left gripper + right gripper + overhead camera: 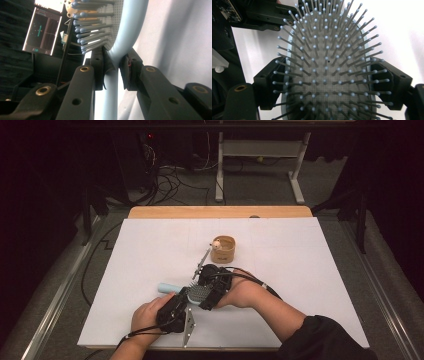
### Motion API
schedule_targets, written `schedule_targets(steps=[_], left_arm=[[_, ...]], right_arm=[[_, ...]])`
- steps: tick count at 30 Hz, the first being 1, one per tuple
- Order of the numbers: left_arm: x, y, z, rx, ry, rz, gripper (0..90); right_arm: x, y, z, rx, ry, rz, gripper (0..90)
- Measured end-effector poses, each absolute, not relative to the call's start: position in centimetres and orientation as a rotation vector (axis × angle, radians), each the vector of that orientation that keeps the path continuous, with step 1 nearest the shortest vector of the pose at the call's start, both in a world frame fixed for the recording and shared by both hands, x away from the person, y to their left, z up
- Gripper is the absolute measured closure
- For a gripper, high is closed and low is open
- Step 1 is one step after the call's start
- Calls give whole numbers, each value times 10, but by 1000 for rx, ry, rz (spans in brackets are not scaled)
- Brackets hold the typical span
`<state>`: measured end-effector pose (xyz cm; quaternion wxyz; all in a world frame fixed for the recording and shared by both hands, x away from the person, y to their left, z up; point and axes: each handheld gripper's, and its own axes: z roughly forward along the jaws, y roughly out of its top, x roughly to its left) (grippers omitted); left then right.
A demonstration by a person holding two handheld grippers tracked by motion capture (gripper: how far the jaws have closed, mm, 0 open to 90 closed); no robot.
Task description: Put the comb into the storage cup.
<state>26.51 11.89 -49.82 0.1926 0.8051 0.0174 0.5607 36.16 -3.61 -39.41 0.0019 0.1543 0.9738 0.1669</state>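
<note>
A light blue hairbrush [196, 293] with grey ball-tipped bristles sits low over the white table sheet [300, 285], its handle end [166, 288] pointing left. My left gripper [184, 299] comes from the lower left. In the left gripper view its pads [100, 63] press both sides of the brush neck [117, 53], so the left gripper [113, 61] is shut on it. My right gripper [204, 292] comes from the right. In the right gripper view its two jaws hug the opposite edges of the brush head [324, 100], bristles facing that camera, with the right gripper [329, 75] shut on it.
A small round wooden cup [224, 251] stands just behind the hands, with a small pale object [216, 243] at its left rim. A wooden board edge [220, 212] runs along the far side. Cables and a table frame lie on the dark floor beyond.
</note>
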Motion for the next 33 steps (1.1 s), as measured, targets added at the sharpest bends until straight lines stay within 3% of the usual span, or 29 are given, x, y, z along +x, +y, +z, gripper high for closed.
schedule_targets(steps=[13, 33], left_arm=[[264, 119, -498, 2278, 30, 1613, 774], [265, 118, -499, 2256, 47, 1613, 776]], right_arm=[[361, -37, -390, 459, 3026, 534, 190], [363, -39, -389, 463, 3003, 498, 6]])
